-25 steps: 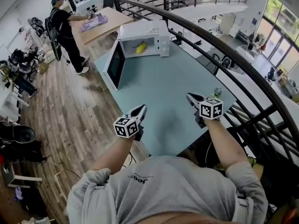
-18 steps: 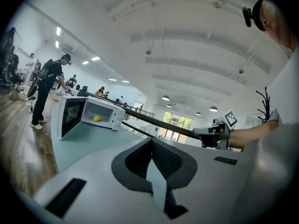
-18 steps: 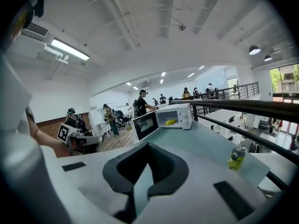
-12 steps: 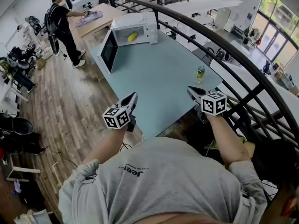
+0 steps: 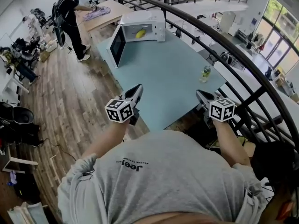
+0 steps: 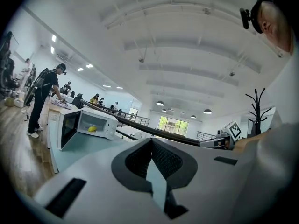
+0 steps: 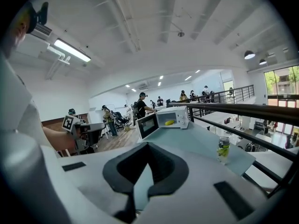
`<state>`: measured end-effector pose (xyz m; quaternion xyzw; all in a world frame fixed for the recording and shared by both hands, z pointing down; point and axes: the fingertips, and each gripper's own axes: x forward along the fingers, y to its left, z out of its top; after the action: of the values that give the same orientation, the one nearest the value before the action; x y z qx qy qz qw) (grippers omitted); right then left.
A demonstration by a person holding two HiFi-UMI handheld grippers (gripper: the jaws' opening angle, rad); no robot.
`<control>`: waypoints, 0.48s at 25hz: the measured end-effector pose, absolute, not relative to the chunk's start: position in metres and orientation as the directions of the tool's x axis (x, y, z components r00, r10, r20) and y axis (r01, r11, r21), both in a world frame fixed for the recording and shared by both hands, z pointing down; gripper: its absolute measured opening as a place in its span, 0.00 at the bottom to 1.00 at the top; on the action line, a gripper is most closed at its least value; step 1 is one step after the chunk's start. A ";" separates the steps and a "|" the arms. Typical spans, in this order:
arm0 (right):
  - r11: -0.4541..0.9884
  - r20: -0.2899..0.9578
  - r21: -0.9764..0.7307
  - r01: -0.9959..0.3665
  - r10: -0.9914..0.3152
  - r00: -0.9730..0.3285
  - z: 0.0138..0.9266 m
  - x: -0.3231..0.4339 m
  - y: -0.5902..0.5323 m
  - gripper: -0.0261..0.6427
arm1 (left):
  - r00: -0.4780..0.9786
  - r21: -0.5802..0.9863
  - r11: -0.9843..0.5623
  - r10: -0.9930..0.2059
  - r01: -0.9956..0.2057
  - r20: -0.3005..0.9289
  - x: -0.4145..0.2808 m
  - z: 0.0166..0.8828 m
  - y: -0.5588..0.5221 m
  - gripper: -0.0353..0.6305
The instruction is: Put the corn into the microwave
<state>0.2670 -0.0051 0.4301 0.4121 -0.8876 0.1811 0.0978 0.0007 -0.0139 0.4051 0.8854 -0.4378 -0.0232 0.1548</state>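
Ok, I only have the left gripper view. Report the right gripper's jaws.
Observer: The right gripper is shut, with nothing between its jaws.
Operator: Now list what's on the table that I can't see.
Observer: A bottle stands upright near the right edge of the table, beside the railing.
Operator: Give me its place against the right gripper.
Observer: In the head view the bottle is beyond the right gripper, on the way to the microwave, and clearly apart from the gripper.
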 end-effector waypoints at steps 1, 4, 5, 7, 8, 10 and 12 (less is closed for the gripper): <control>0.596 0.319 -0.236 -0.768 -0.699 -0.640 0.429 0.261 -0.005 0.06 | 0.617 0.290 -0.572 -0.781 -0.767 0.094 -0.007 0.404 -0.013 0.08; 0.590 0.298 -0.241 -0.771 -0.711 -0.637 0.426 0.238 -0.008 0.06 | 0.628 0.264 -0.587 -0.772 -0.765 0.101 -0.034 0.400 -0.008 0.08; 0.584 0.288 -0.249 -0.772 -0.717 -0.635 0.425 0.231 -0.010 0.06 | 0.631 0.255 -0.593 -0.768 -0.764 0.104 -0.045 0.398 -0.007 0.08; 0.571 0.272 -0.271 -0.775 -0.727 -0.631 0.422 0.216 -0.015 0.06 | 0.636 0.247 -0.599 -0.764 -0.762 0.109 -0.067 0.396 -0.008 0.08; 0.565 0.266 -0.281 -0.776 -0.731 -0.629 0.420 0.209 -0.017 0.06 | 0.636 0.248 -0.599 -0.764 -0.762 0.110 -0.079 0.395 -0.008 0.08; 0.557 0.259 -0.291 -0.778 -0.737 -0.624 0.418 0.197 -0.021 0.06 | 0.637 0.253 -0.599 -0.764 -0.760 0.105 -0.100 0.393 -0.010 0.08; 0.549 0.253 -0.298 -0.781 -0.743 -0.619 0.415 0.188 -0.025 0.06 | 0.641 0.256 -0.603 -0.762 -0.756 0.096 -0.117 0.391 -0.012 0.08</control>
<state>0.1878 -0.0253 0.4151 0.4337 -0.8787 0.1935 0.0483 -0.1170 -0.0115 0.3906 0.8952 -0.4237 -0.0115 0.1375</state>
